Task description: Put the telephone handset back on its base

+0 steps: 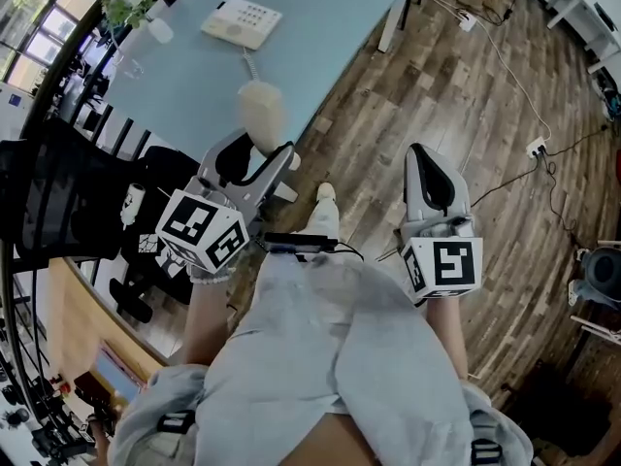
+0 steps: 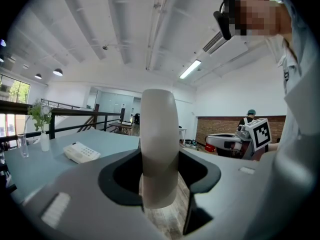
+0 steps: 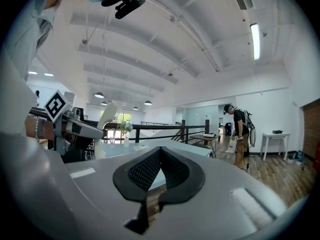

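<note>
Handset point(image 2: 159, 144), cream-coloured and upright, pinched low on its body between the jaws of the left gripper point(image 2: 159, 181), jaws parted only by its thickness. From the head view, same handset point(image 1: 262, 115) above the near edge of the pale blue table point(image 1: 194, 81), off its cradle and well apart from the telephone base point(image 1: 241, 20). Base flat on the tabletop farther back, keypad up, coiled cord point(image 1: 250, 66) running from it toward the handset. In the left gripper view, base point(image 2: 81, 152) low at the left, beyond it a white vase with a green sprig point(image 2: 44, 139). Left gripper point(image 1: 260, 155) angled toward the table.

Right gripper point(image 1: 427, 163) over the wooden floor point(image 1: 466, 95), clear of the table. Jaws pressed together at the tips, ribbed pads meeting, nothing held between them point(image 3: 159, 171). Far off in the right gripper view, a person point(image 3: 241, 134) standing near a small table.
</note>
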A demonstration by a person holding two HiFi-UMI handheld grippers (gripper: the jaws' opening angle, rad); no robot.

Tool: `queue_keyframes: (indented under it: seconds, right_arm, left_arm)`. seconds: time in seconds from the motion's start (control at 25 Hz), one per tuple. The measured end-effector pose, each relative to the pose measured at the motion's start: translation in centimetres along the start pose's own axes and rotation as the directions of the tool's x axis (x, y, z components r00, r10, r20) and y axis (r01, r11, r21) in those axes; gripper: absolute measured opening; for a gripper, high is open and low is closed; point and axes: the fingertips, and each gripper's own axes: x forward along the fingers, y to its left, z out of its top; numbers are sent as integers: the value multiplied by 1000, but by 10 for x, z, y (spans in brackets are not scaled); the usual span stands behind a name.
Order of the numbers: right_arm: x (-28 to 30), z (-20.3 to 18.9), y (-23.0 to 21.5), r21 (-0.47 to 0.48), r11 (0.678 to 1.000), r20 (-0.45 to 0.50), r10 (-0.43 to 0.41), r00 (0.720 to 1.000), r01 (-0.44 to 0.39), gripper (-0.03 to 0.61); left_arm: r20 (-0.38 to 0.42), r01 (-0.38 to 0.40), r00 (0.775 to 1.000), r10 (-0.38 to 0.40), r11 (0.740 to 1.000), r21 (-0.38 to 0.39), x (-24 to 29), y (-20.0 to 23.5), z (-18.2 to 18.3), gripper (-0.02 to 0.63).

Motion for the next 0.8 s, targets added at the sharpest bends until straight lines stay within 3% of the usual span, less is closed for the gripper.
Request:
queue_keyframes:
  seconds: [0.8]
  right_arm:
    - [162,20,-53,-18,998,-36,61,997,-62,6]
  left_arm:
    - [9,-41,999,42,996,-84,117,114,31,207]
